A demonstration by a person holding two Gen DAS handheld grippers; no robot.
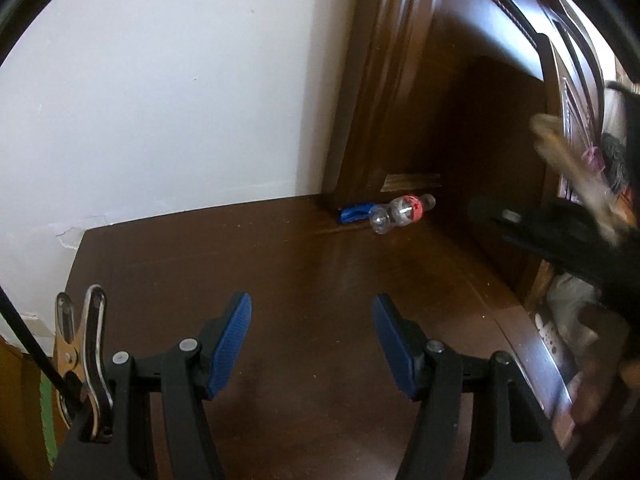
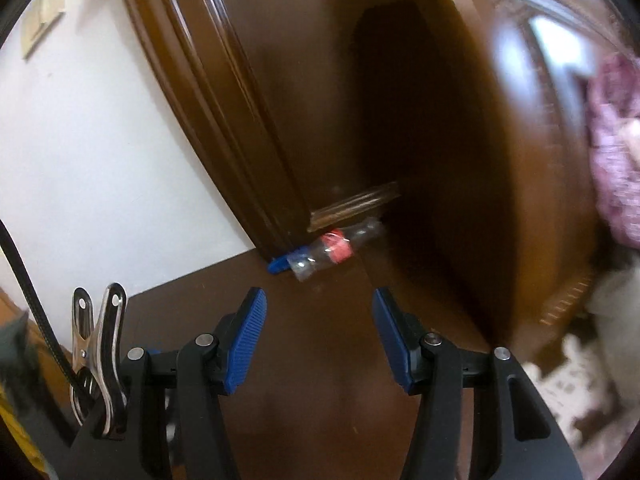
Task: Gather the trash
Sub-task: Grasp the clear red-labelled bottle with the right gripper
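A clear plastic bottle with a red label lies on its side at the far corner of a dark wooden tabletop, next to a small blue object. My left gripper is open and empty, well short of the bottle. In the right wrist view the bottle and the blue object lie just ahead of my right gripper, which is open and empty. The right gripper shows blurred at the right edge of the left wrist view.
A white wall stands behind the table on the left. A tall dark wooden headboard rises at the back right, close to the bottle. Pink fabric and a patterned floor lie to the right.
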